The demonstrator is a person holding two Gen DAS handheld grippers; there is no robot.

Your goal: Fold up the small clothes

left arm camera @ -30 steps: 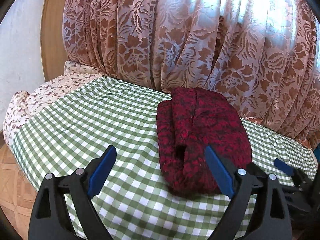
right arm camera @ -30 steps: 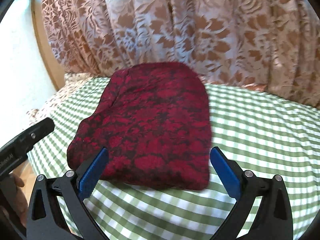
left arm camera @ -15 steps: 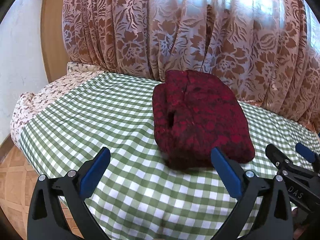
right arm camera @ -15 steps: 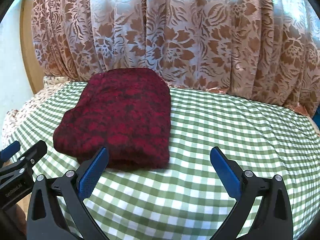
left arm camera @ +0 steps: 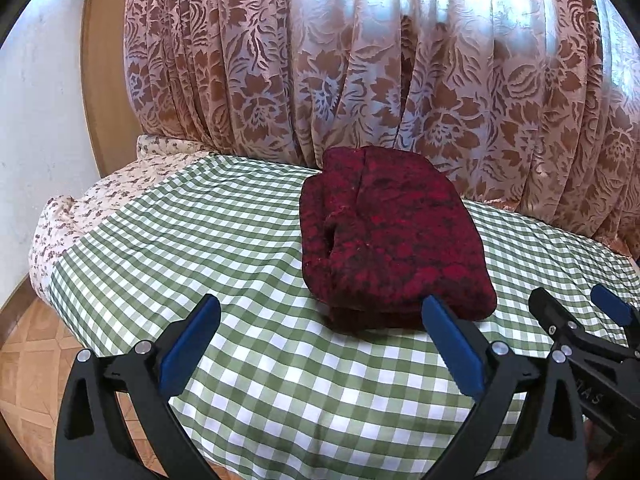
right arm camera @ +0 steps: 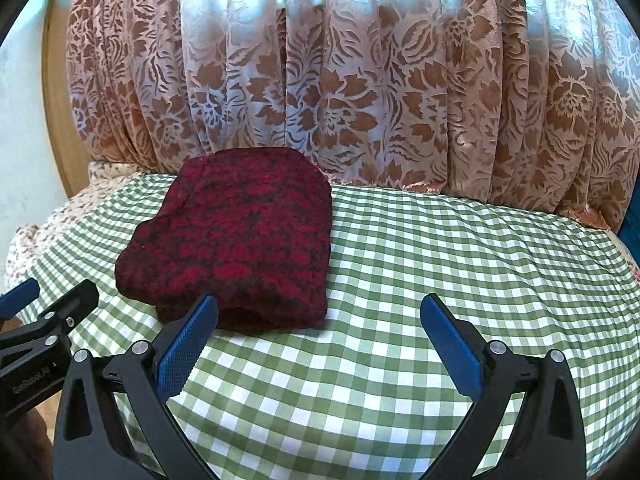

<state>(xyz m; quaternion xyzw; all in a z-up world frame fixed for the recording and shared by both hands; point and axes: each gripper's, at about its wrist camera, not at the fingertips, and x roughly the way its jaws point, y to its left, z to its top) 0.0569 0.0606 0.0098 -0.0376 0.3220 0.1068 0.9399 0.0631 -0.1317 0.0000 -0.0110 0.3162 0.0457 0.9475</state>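
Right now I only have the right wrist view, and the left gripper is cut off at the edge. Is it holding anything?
Observer: No. The left gripper is wide open with nothing between its fingers.
Operator: Is the red garment's left side tidy?
Observer: Not quite. The red garment shows a dark gap between its layers on that side.
Operator: What's past the cloth's left edge?
Observer: A floral sheet hangs down toward a parquet floor.
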